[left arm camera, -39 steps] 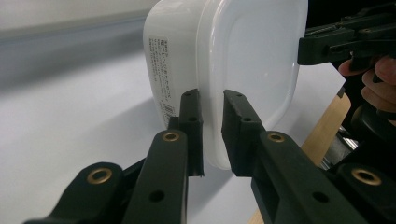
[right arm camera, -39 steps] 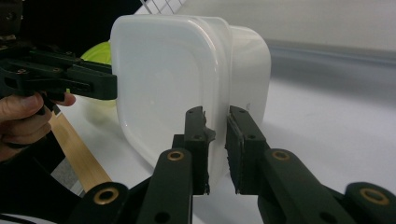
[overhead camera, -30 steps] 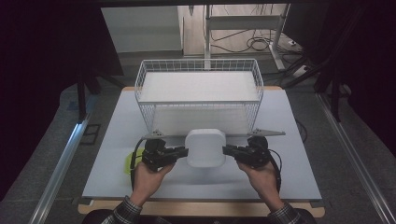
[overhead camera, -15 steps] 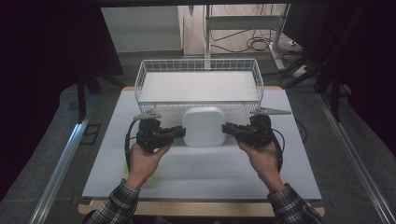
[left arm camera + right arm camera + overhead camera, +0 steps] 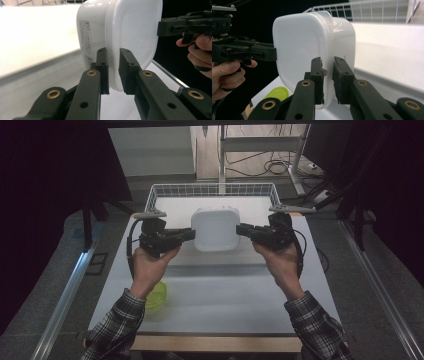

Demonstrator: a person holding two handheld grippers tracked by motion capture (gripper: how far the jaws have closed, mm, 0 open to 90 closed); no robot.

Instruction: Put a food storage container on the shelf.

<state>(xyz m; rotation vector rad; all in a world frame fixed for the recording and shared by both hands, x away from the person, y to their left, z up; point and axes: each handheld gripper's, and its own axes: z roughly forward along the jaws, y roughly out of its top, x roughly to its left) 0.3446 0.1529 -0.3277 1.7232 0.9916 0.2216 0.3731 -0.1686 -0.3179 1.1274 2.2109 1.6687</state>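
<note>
A white, square plastic container [image 5: 215, 227] with a lid hangs in the air between my two grippers, in front of the wire basket [image 5: 165, 190]. My left gripper [image 5: 187, 234] pinches its left rim. My right gripper [image 5: 242, 230] pinches its right rim. In the left gripper view, the left gripper [image 5: 113, 53] is shut on the rim of the container [image 5: 120, 30], with the other gripper [image 5: 185, 23] at the far side. In the right gripper view, the right gripper [image 5: 327, 62] clamps the container [image 5: 312, 42] rim the same way.
The white wire basket stands at the back of the white table [image 5: 225, 290], with an opening wider than the container. A yellow-green round lid [image 5: 159, 294] lies on the table under the left forearm. Metal rails run along both sides of the table.
Both hands have risen and moved away from the person toward the basket, carrying the white container up off the table between them. Neither grip has changed.
</note>
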